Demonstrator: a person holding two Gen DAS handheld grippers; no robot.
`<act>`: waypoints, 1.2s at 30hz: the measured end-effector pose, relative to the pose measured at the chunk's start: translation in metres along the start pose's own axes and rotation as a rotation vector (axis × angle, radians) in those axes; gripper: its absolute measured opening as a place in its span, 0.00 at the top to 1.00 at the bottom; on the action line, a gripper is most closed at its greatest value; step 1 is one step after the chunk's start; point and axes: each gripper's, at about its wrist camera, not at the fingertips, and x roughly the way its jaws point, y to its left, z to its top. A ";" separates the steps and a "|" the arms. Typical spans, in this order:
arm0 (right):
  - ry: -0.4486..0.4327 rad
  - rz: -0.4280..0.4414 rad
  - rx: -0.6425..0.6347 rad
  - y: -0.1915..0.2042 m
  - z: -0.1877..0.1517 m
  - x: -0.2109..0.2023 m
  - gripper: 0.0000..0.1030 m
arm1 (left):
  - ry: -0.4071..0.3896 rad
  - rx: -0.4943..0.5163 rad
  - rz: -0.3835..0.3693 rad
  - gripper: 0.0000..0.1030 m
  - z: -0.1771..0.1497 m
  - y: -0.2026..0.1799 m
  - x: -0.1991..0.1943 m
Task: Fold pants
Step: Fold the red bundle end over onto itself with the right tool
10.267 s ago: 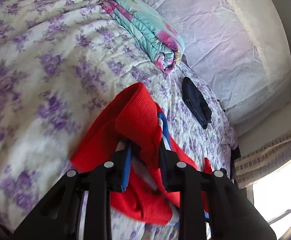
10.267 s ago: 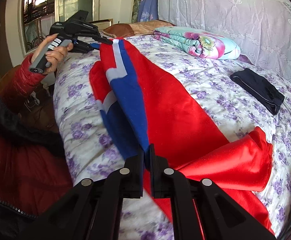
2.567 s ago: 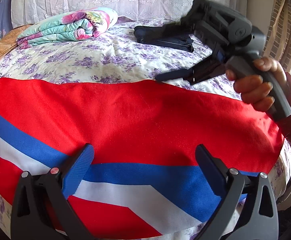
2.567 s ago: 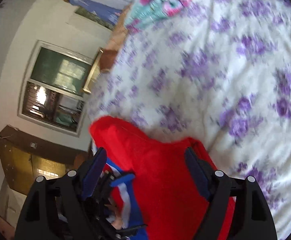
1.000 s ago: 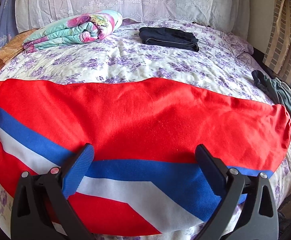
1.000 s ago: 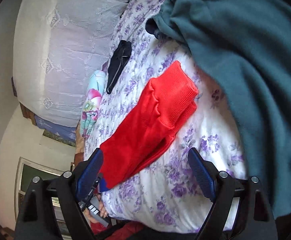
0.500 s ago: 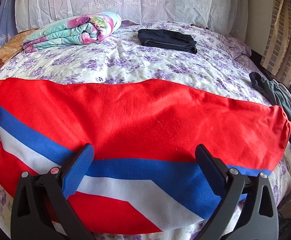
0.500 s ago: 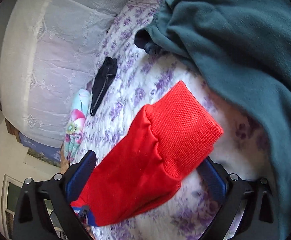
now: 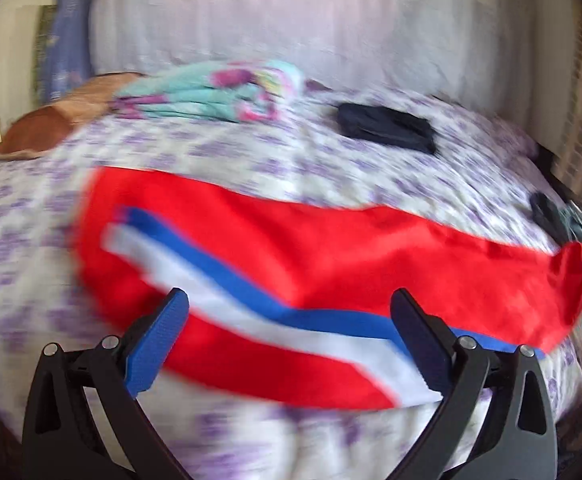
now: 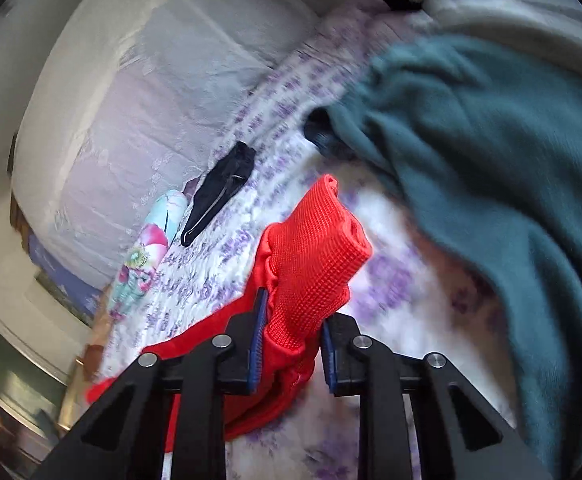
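The red track pants [image 9: 331,248] lie stretched lengthwise on the floral bedspread [image 9: 251,160], legs seemingly already doubled together, and with the right gripper [image 10: 291,330] clamped on the ribbed cuff [image 10: 315,240] and the left gripper [image 9: 289,312] spread empty above, the crosswise folds remain.

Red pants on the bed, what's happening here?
A person is folding the red pants, which lie lengthwise across the floral bedspread. The right hand-held gripper is shut on the ribbed cuff at one end. The left hand-held gripper hangs open over the striped side, holding nothing.
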 end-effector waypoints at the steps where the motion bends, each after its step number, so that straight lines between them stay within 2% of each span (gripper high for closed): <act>1: -0.019 -0.008 -0.064 0.015 0.002 0.000 0.77 | -0.003 -0.024 0.035 0.05 0.003 0.012 -0.004; 3: -0.053 -0.017 -0.206 0.055 0.004 0.001 0.77 | -0.009 -0.102 0.091 0.05 0.007 0.043 -0.011; 4: -0.065 -0.018 -0.268 0.072 0.003 0.003 0.77 | -0.012 -0.149 0.095 0.05 0.008 0.059 -0.014; 7: -0.087 0.007 -0.454 0.130 -0.008 0.012 0.77 | 0.007 -0.275 0.063 0.05 0.005 0.098 -0.012; 11: -0.058 0.082 -0.664 0.202 -0.040 0.035 0.77 | 0.049 -0.360 0.046 0.05 -0.002 0.123 -0.001; 13: -0.017 0.094 -0.774 0.230 -0.061 0.051 0.77 | 0.056 -0.368 0.042 0.05 -0.005 0.126 0.002; 17: 0.132 0.100 -1.022 0.267 -0.127 0.088 0.78 | 0.059 -0.318 0.082 0.05 -0.007 0.117 0.004; 22: 0.155 0.075 -1.190 0.282 -0.169 0.087 0.78 | 0.066 -0.307 0.099 0.04 -0.011 0.116 0.009; 23: 0.179 0.076 -1.202 0.283 -0.171 0.088 0.77 | 0.066 -0.305 0.102 0.04 -0.011 0.116 0.009; 25: 0.226 0.109 -1.210 0.286 -0.176 0.090 0.63 | 0.064 -0.290 0.118 0.04 -0.011 0.113 0.011; 28: 0.254 0.168 -1.180 0.285 -0.176 0.082 0.54 | 0.060 -0.265 0.144 0.04 -0.013 0.109 0.013; 31: 0.294 0.283 -1.042 0.279 -0.160 0.064 0.53 | 0.060 -0.265 0.144 0.04 -0.012 0.109 0.013; 33: 0.283 0.325 -0.926 0.274 -0.139 0.057 0.48 | 0.058 -0.271 0.136 0.04 -0.013 0.109 0.014; 34: 0.268 0.320 -0.884 0.272 -0.130 0.057 0.45 | 0.056 -0.272 0.134 0.04 -0.013 0.110 0.014; 36: 0.225 0.252 -0.817 0.266 -0.112 0.063 0.44 | 0.056 -0.272 0.137 0.04 -0.013 0.110 0.015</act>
